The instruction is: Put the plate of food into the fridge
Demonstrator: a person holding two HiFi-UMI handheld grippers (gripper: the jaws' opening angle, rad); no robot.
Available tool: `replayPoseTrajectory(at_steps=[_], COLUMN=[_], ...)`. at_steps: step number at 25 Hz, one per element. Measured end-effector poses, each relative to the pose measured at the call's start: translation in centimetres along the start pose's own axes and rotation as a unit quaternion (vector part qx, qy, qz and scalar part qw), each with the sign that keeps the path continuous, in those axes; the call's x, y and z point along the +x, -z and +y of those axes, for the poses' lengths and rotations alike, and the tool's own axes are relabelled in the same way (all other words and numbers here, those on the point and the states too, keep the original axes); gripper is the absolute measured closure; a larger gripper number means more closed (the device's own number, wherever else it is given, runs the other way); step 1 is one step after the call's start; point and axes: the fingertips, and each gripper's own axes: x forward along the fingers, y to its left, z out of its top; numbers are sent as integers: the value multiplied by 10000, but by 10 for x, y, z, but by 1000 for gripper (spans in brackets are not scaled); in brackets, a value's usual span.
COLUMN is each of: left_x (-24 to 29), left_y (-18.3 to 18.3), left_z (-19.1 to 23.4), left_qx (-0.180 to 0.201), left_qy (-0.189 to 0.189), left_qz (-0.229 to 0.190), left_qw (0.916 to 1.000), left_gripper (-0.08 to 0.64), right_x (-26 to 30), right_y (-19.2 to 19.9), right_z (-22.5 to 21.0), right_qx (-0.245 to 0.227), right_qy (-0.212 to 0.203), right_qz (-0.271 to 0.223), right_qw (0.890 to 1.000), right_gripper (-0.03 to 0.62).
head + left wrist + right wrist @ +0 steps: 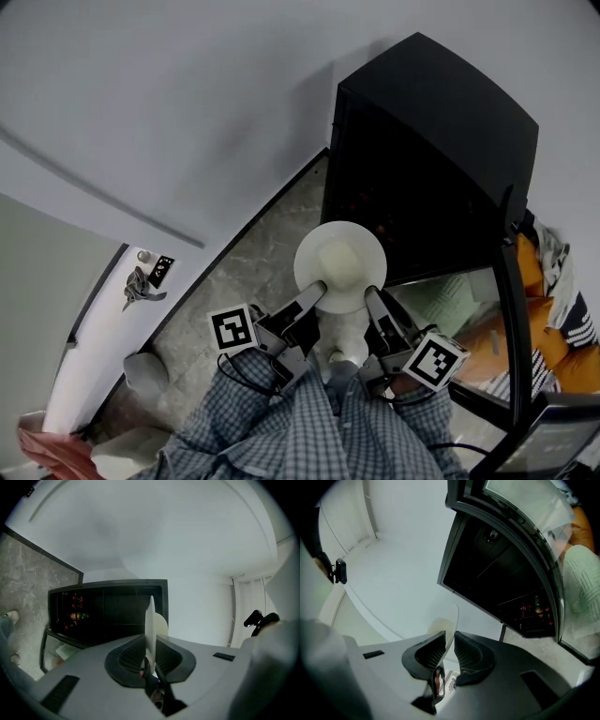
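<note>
A round white plate (314, 274) carries a pale block of food (339, 257) and hangs level in front of the open black fridge (427, 159). My left gripper (317, 292) is shut on the plate's near left rim, and my right gripper (372, 296) is shut on its near right rim. The left gripper view has the plate edge-on (150, 620) between my left gripper's (150, 649) pads, with the dark fridge (108, 606) beyond. In the right gripper view the plate's rim (453, 620) sits between my right gripper's (449, 651) pads, and the fridge interior (501, 573) is dark.
The fridge's glass door (514, 328) stands open at the right, with orange cloth (539, 277) behind it. Bottles (534, 606) stand on a lit shelf inside. A white door with a handle (141, 286) is at the left. A person's white shoe (342, 356) rests on the marbled floor (253, 262).
</note>
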Motion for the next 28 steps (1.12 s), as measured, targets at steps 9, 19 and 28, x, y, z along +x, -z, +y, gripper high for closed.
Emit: replayPoseTrajectory(at_steps=[9,19,28], left_x=[26,48,73], left_y=[-40,-61,-52], left_z=[4,21,51], left_qx=[-59,-168,-224], left_qy=[-15,-45,-259], left_qz=[493,1179,1448], left_qw=[9988,9929,9889], left_gripper=[520,521,520], right_x=[32,52,47], right_y=[-17,-19,-25], right_z=[-8,-23,-60], right_qx=[197,403,553], right_qy=[283,592,783], right_qz=[-377,-937,-1196], right_qw=[9987,9930,9882], right_gripper=[526,527,527])
